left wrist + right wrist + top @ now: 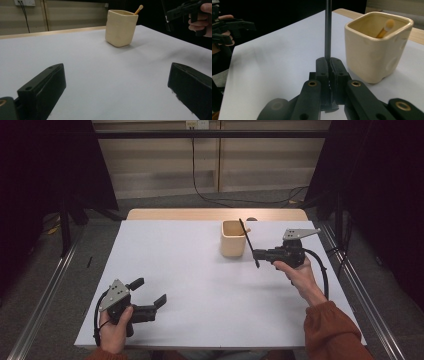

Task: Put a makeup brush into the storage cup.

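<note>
Where the white table (pixel 200 285) nears its far edge, a cream cup (pixel 233 239) stands upright. Inside the cup is a thin stick with a soft orange tip (pixel 388 25), and it leans against a far corner of the cup. In the left gripper view, the tip pokes up just over the rim.

The right gripper (pixel 256 254) is just beside the cup, on its right side. Its jaws are squeezed tight on a thin black stick (pixel 247 240). The black stick slants up from the jaws, and its top end shows over the cup's rim. In the right gripper view, it rises straight up between the two pads.

The left gripper (pixel 148 290) is well apart from the cup, near the front left corner of the table. Its jaws are spread wide, and nothing is between them. The person's hand (pixel 116 327) holds it low over the table.
</note>
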{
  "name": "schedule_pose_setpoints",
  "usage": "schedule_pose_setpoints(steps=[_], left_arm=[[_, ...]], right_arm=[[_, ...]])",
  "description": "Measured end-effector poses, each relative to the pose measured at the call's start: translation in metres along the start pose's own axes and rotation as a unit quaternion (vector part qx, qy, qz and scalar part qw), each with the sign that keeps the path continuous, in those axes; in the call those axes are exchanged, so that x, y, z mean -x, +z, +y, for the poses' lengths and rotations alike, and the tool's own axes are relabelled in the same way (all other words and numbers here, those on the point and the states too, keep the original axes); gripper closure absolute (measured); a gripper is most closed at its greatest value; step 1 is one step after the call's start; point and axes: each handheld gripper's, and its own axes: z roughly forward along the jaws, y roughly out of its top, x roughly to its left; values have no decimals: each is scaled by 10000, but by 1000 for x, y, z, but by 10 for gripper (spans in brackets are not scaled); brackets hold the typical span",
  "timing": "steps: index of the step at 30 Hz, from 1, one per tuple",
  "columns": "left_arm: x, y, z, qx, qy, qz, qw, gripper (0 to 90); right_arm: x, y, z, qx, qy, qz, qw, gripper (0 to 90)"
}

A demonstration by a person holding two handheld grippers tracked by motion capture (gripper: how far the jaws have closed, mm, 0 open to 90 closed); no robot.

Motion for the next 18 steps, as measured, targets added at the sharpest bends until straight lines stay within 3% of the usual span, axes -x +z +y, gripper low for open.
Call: schedule_pose_setpoints(steps=[5, 18], left_arm=[[1, 0, 0, -12, -7, -14, 10000, 16], [2, 4, 0, -45, 4, -55, 10000, 15]], right_arm=[[-6, -4, 2, 23, -44, 58, 10000, 854], [-26, 2, 1, -222, -255, 393, 9987, 854]])
